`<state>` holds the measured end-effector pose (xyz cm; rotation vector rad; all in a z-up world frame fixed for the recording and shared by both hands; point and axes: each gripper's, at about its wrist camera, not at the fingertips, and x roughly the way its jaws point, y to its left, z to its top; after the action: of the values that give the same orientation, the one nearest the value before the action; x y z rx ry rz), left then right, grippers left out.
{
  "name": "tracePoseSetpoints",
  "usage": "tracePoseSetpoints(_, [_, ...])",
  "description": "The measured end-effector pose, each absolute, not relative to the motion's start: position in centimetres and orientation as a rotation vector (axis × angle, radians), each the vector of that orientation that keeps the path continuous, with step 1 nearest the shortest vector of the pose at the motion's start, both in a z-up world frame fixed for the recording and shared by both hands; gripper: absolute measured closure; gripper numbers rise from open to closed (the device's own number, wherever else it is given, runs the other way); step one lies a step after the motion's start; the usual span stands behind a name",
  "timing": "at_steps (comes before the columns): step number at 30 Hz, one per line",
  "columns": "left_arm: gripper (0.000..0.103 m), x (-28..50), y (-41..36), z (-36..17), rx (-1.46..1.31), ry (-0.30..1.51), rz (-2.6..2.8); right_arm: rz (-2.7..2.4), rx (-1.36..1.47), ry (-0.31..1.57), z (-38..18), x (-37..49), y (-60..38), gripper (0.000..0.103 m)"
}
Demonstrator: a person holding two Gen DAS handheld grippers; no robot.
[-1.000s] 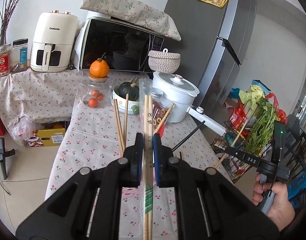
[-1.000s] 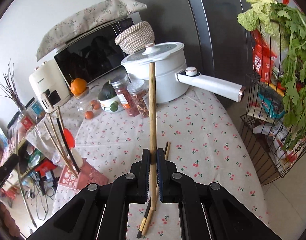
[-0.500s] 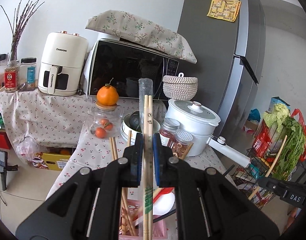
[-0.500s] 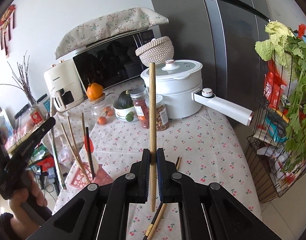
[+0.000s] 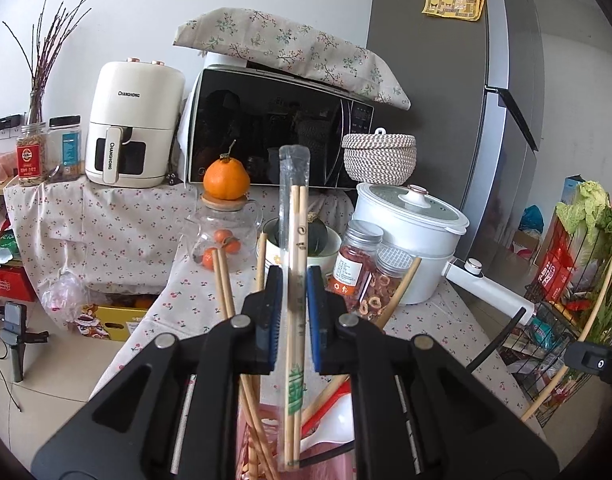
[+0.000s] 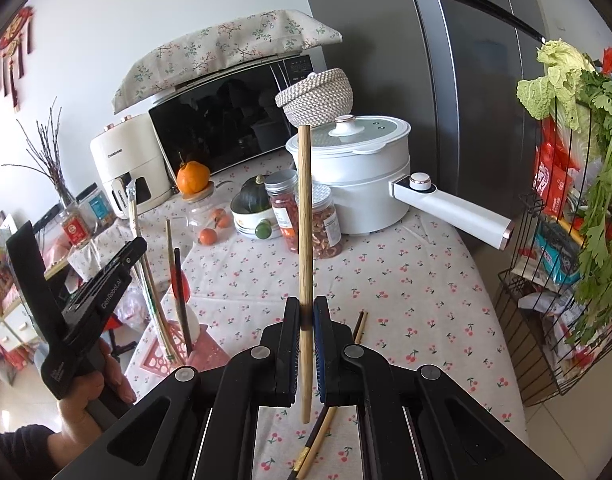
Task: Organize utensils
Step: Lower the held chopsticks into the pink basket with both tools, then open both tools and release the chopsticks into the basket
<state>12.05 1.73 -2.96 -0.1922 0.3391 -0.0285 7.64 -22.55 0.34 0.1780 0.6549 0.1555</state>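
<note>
My left gripper (image 5: 293, 280) is shut on a pair of wooden chopsticks in a clear sleeve (image 5: 295, 216), held upright. Their lower end reaches into the pink utensil holder (image 5: 246, 440), among several chopsticks and a white spoon (image 5: 334, 420). In the right wrist view the same left gripper (image 6: 136, 246) stands at the left above the holder (image 6: 210, 354), a hand on its grip. My right gripper (image 6: 306, 316) is shut on a single wooden chopstick (image 6: 305, 208), upright over the table. Two more chopsticks (image 6: 360, 326) lie on the cloth just past its fingers.
A white pot (image 6: 362, 172) with a long handle (image 6: 454, 210), two jars (image 6: 286, 208), a bowl with a squash (image 6: 254, 208) and a glass jar under an orange (image 6: 192, 178) crowd the back. A wire rack of greens (image 6: 586, 200) stands right of the table's edge.
My left gripper has come in over the pink holder and lowered, bringing the sleeved chopsticks' lower end into it, and its view has tilted up. The right gripper has stayed nearly still with its chopstick.
</note>
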Motion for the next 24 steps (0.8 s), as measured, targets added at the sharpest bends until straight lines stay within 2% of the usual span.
tracePoseSetpoints(4, [0.071, 11.4, 1.7, -2.8, -0.176, 0.401, -0.032, 0.167, 0.178, 0.646, 0.7, 7.4, -22.4, 0.096])
tracePoseSetpoints(13, [0.055, 9.2, 2.8, -2.3, -0.176, 0.558, -0.032, 0.213, 0.198, 0.625, 2.4, 6.2, -21.5, 0.096])
tracePoseSetpoints(15, [0.047, 8.9, 2.9, -2.2, -0.158, 0.601, -0.028, 0.241, 0.212, 0.613, 3.0, 5.7, -21.2, 0.096])
tracePoseSetpoints(16, [0.041, 8.8, 3.0, -2.2, -0.153, 0.628, -0.028, 0.257, 0.218, 0.603, 3.4, 5.5, -21.0, 0.096])
tracePoseSetpoints(18, [0.037, 8.5, 3.3, -2.3, -0.138, 0.677, -0.016, 0.282, 0.215, 0.577, 4.2, 4.9, -20.5, 0.096])
tracePoseSetpoints(20, [0.028, 8.2, 3.6, -2.7, -0.121, 0.729, -0.006, 0.304, 0.207, 0.547, 4.9, 4.4, -19.8, 0.096])
tracePoseSetpoints(24, [0.021, 7.5, 4.3, -3.5, -0.104, 0.801, 0.004, 0.35, 0.198, 0.505, 6.0, 3.9, -18.2, 0.096])
